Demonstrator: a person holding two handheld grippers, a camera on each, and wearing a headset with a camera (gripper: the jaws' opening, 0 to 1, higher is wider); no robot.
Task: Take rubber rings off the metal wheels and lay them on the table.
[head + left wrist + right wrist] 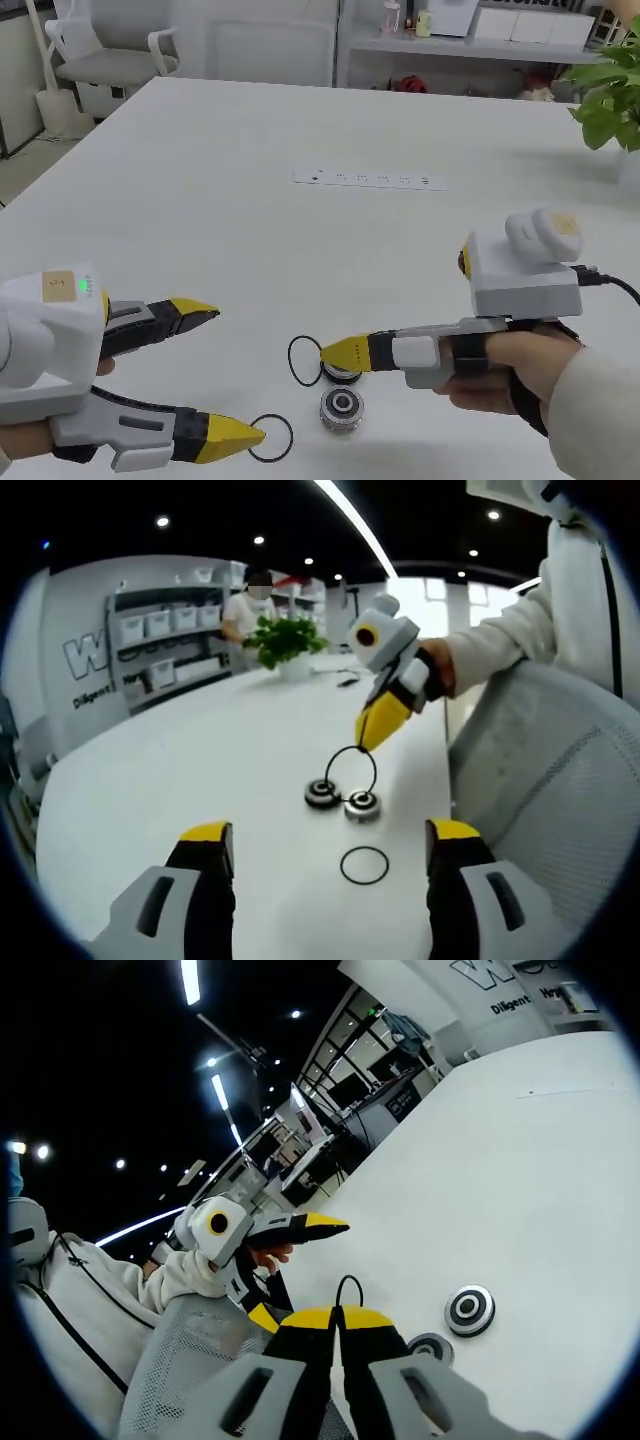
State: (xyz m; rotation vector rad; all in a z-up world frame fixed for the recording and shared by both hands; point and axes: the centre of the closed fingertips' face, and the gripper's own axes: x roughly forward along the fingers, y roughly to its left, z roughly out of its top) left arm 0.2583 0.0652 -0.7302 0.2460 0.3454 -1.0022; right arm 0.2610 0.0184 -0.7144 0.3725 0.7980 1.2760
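Note:
Two metal wheels stand close together near the table's front edge, one point(342, 410) in front and one point(343, 376) behind it, half covered by a gripper tip. My right gripper point(335, 352) is shut on a black rubber ring point(290, 360) just above the rear wheel. The ring hangs as a loop point(374, 770) over the wheels point(322, 794) point(362, 805) and pokes out past the closed jaws point(349, 1279). A loose ring point(291, 437) point(342, 865) lies flat on the table. My left gripper point(225, 372) is open and empty, just left of that ring.
A white power strip point(365, 179) lies across the middle of the white table point(300, 250). A green plant point(610, 95) stands at the far right corner. An office chair point(110, 50) and shelves sit beyond the table. A person point(250, 610) stands by the shelves.

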